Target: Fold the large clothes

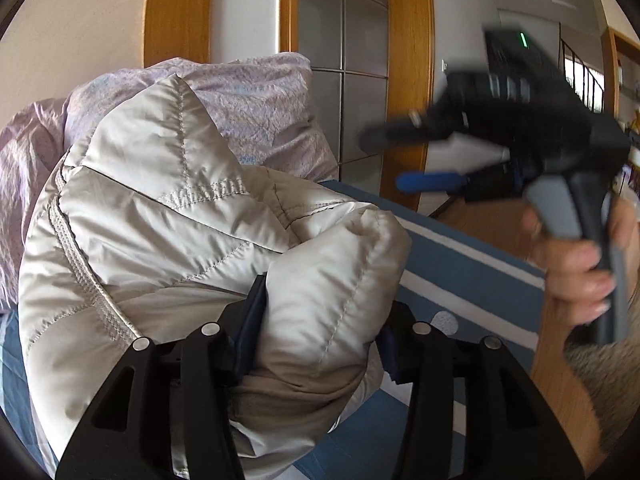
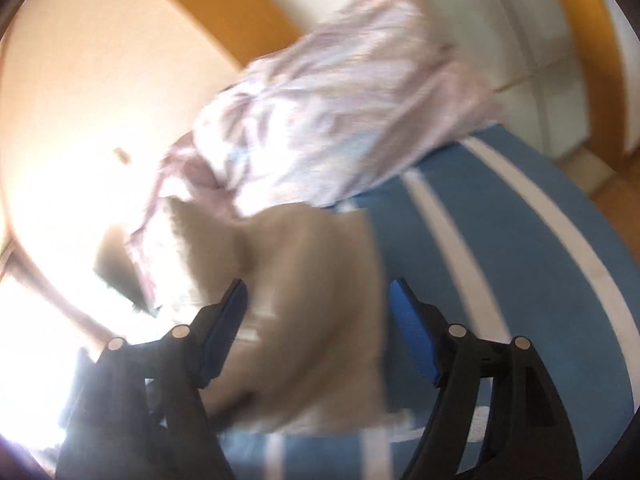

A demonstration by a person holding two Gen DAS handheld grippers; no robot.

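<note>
Left gripper [image 1: 320,320] clamps a puffy fold of jacket [image 1: 168,216], bunched on striped bed [image 1: 460,256]. Right gripper [image 2: 316,320] agape, holding nothing. Jacket looks light, soft, slick, springy; best gripped at stitched seams or hem, judging by sheen

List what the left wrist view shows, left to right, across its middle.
Crumpled lilac patterned bedding → puffy beige quilted jacket → blue-and-white striped bed cover → right hand-held gripper, jaws open, empty.
</note>
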